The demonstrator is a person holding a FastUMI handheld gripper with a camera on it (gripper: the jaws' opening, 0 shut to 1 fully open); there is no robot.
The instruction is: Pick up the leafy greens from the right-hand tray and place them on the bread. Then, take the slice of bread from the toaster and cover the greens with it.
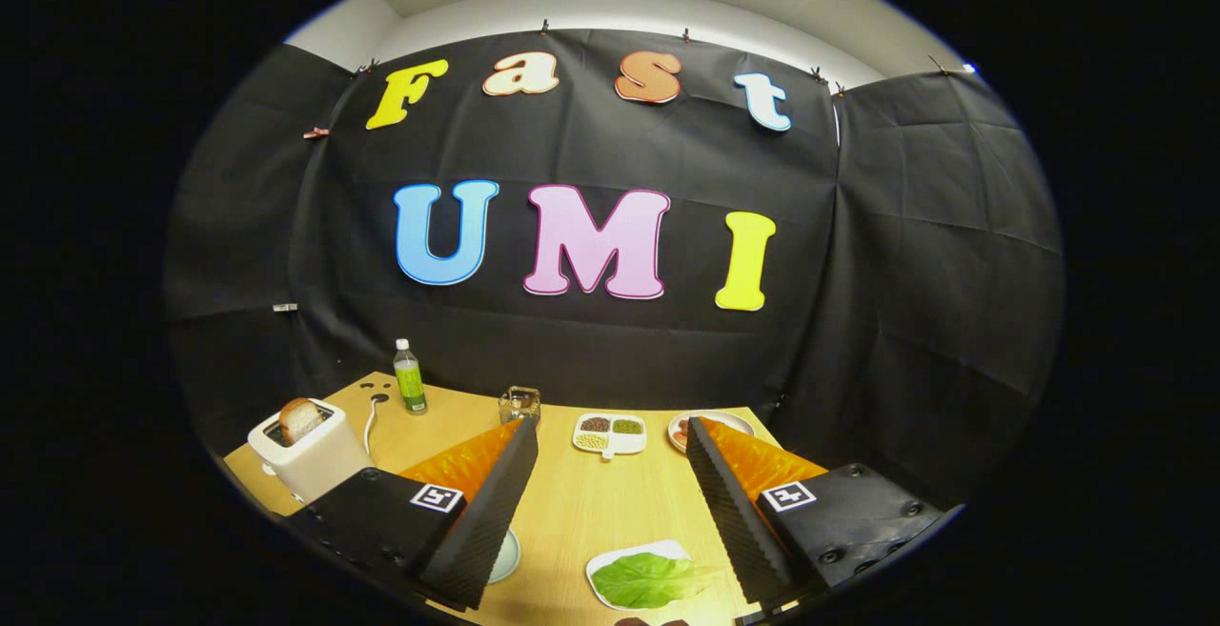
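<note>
My gripper [608,428] is open, held above the wooden table [572,512], with nothing between its fingers. A green lettuce leaf [650,579] lies on a small white tray [610,561], low between the fingers and close to the right one. At the table's left end stands a white toaster [310,459] with a slice of bread [300,419] sticking up out of its slot, beyond the left finger. A pale plate [505,557] peeks out beside the left finger; what lies on it is hidden.
A white divided dish [610,434] of beans and seeds sits just ahead of the fingertips. A round plate [713,419] lies by the right fingertip. A green bottle [410,376] and a small glass block [519,404] stand at the table's back edge. The toaster's cord [370,426] runs backward.
</note>
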